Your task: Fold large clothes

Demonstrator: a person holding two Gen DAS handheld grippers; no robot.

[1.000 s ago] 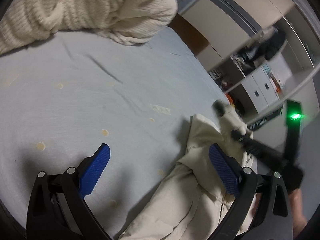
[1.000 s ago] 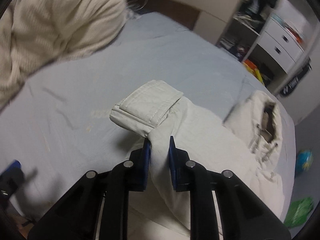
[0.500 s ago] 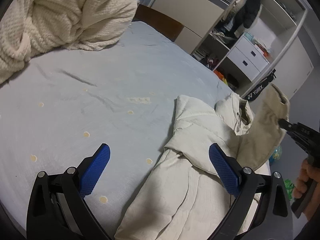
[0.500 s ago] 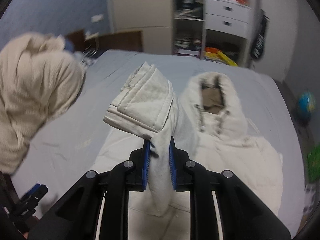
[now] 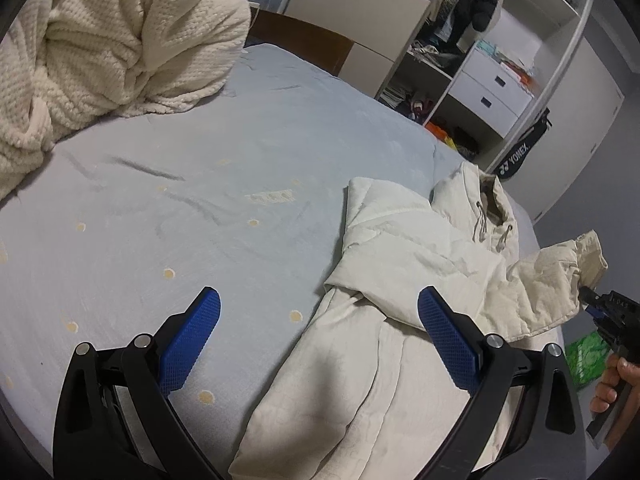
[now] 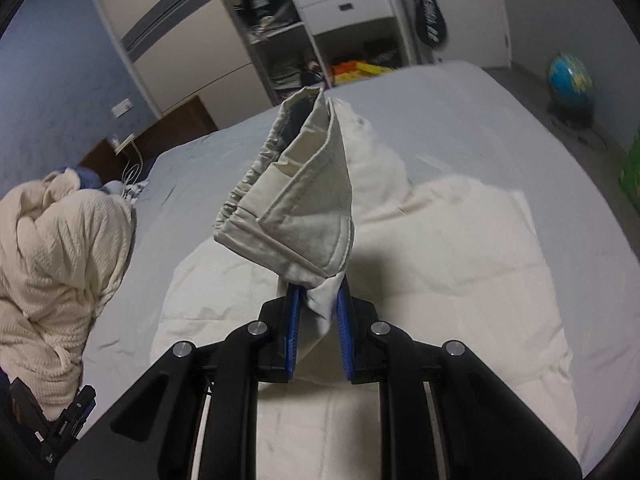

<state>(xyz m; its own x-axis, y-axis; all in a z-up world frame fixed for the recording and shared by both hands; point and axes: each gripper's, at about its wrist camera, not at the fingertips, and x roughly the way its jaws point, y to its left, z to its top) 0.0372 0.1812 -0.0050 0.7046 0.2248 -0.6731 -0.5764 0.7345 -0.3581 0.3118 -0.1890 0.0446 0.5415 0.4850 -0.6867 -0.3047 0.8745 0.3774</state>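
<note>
A cream hooded jacket (image 5: 404, 280) lies on the light blue bed (image 5: 224, 176), one sleeve folded across its chest. My left gripper (image 5: 316, 332) is open and empty, low over the bed with its right finger above the jacket's body. My right gripper (image 6: 316, 304) is shut on the jacket's other sleeve near the cuff (image 6: 296, 204) and holds it lifted above the jacket body (image 6: 460, 264). The right gripper also shows at the right edge of the left wrist view (image 5: 592, 300), with the raised sleeve (image 5: 560, 276).
A bulky cream knitted blanket (image 5: 100, 44) is heaped at the bed's far left, also in the right wrist view (image 6: 56, 272). An open wardrobe with white drawers (image 5: 492, 92) stands beyond the bed. A globe (image 6: 570, 80) and a green bag (image 5: 588, 356) are on the floor.
My right gripper has carried the sleeve up and over to the jacket's right side, turning to face along the bed. My left gripper has tilted up and stayed open.
</note>
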